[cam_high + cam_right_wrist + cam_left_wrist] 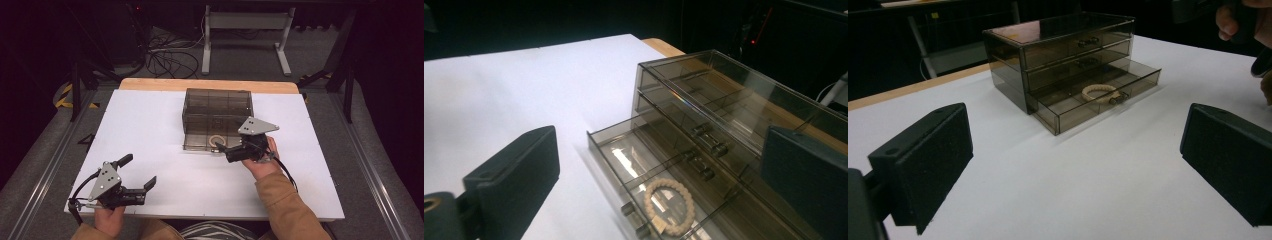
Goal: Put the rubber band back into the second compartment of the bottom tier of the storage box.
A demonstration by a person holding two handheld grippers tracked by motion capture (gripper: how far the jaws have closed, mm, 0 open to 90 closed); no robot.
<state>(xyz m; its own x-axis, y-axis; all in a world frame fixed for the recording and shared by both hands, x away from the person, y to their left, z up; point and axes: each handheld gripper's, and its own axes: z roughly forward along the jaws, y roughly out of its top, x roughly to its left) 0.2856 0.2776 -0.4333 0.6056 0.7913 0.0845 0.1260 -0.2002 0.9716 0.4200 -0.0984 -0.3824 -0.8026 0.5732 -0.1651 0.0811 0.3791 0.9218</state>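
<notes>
Three drawers make up the smoky box (217,117) at the centre of my white bench (150,125), and the bottom drawer (1098,97) is pulled out with a beige bracelet (1098,92) lying in it near the knobs. My right tool (223,148) sits just right of centre in the high view, its jaws spread wide at the drawer's front, close over the bracelet but pinching nothing. My left tool (138,171) is at the lower left, well apart from the box, its jaws also spread and empty above bare bench.
</notes>
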